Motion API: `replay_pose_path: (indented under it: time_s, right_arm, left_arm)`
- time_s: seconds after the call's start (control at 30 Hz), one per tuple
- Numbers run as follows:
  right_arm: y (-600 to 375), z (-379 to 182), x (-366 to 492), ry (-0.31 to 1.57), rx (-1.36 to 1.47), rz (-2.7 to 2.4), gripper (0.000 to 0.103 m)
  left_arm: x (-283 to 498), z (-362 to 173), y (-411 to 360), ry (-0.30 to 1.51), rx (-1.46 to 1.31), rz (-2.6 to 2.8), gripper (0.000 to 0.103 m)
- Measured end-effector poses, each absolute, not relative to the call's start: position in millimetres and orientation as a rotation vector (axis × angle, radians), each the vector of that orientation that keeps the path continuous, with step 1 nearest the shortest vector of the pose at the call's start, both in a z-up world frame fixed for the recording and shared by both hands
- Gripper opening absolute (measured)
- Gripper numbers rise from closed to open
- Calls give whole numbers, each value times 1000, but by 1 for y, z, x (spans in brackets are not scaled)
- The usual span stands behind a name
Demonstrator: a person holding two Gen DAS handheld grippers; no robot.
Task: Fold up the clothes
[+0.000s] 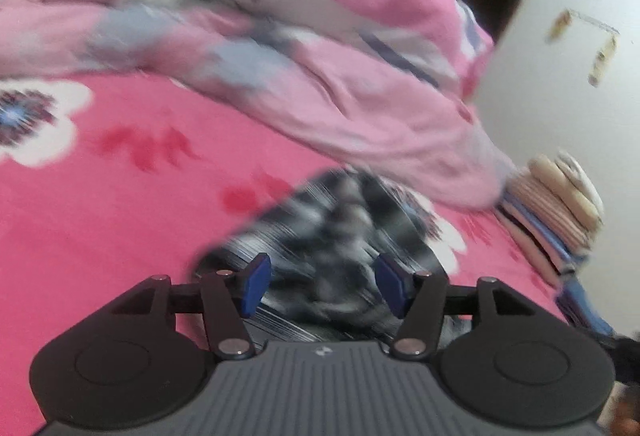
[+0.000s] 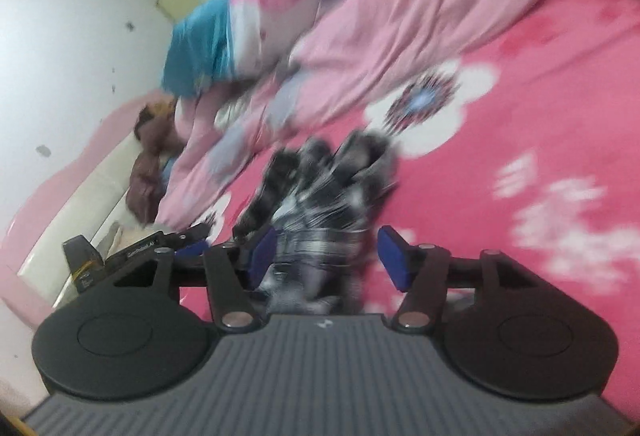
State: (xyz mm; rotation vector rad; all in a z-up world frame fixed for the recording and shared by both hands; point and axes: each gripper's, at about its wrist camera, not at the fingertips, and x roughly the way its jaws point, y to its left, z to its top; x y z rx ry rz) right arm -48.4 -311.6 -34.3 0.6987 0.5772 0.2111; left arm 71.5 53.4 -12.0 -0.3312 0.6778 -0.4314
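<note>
One garment mattered: a black-and-white checked soft fabric piece point(image 1: 332, 236), lying crumpled on the bright pink flowered bedspread point(image 1: 100, 216), close to the bed's near edge and short of the rumpled pale pink quilt point(image 1: 360, 96) heaped along the far side. I judged it light, limp and non-slippery, nothing fragile; it would sag and bunch wherever lifted, so I reckoned an outer hem or corner was the place to pinch, both corners of one edge together. Blur hid its seams, so I could not tell which edge was which.

My left gripper point(image 1: 322, 286) stood about half open, blue pads clear of the cloth, the garment directly beyond and beneath them. My right gripper point(image 2: 328, 262) was likewise parted, pads pressing on nothing, cloth showing between them. Neither held anything.

A stack of folded pastel clothes point(image 1: 560, 212) sat at the bed's right edge.
</note>
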Motion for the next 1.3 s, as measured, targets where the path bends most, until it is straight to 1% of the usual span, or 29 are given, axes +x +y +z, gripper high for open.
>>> replay_pose_path:
  time_s: [0.1, 0.13, 0.2, 0.23, 0.27, 0.3, 0.33, 0.37, 0.5, 0.53, 0.8, 1.0, 1.13, 1.2, 1.23, 1.27, 1.3]
  right_arm:
    - [-295, -56, -1, 682, 770, 233, 57]
    - [-293, -63, 9, 704, 801, 252, 56]
    - [-288, -78, 27, 746, 860, 290, 51]
    - [-285, -78, 27, 738, 862, 301, 37]
    - [-281, -78, 27, 729, 861, 313, 23]
    - [-277, -73, 23, 707, 841, 332, 20]
    - [-272, -68, 19, 685, 821, 350, 15]
    - [-268, -63, 15, 662, 800, 369, 12]
    - [-233, -42, 7, 621, 678, 449, 10]
    - [-223, -37, 6, 616, 650, 476, 10]
    - [-139, -5, 11, 616, 435, 715, 10]
    - [-90, -16, 24, 680, 399, 818, 10]
    - [-56, -26, 30, 699, 313, 815, 10]
    - [-46, -37, 33, 733, 285, 781, 15]
    - [-45, -42, 34, 760, 287, 763, 15]
    - [-44, -47, 34, 785, 290, 747, 18]
    - [-47, -46, 29, 783, 300, 744, 20]
  left_arm:
    - [79, -20, 38, 709, -313, -441, 59]
    - [81, -22, 35, 718, -305, -435, 57]
    - [87, -27, 30, 735, -295, -425, 53]
    - [88, -29, 31, 736, -299, -430, 49]
    - [89, -30, 32, 737, -303, -434, 40]
    - [90, -31, 32, 738, -307, -439, 34]
    - [91, -33, 32, 739, -304, -445, 24]
    - [93, -34, 32, 741, -301, -452, 17]
    - [95, -35, 34, 744, -321, -450, 10]
    - [94, -34, 38, 736, -336, -442, 6]
    - [80, -15, 104, 650, -537, -371, 6]
    - [62, -12, 147, 598, -583, -261, 6]
    - [59, -22, 173, 609, -625, -182, 8]
    - [56, -28, 184, 635, -639, -158, 14]
    - [53, -28, 189, 636, -644, -155, 25]
    - [47, -28, 193, 631, -645, -154, 34]
    - [39, -26, 198, 615, -638, -152, 37]
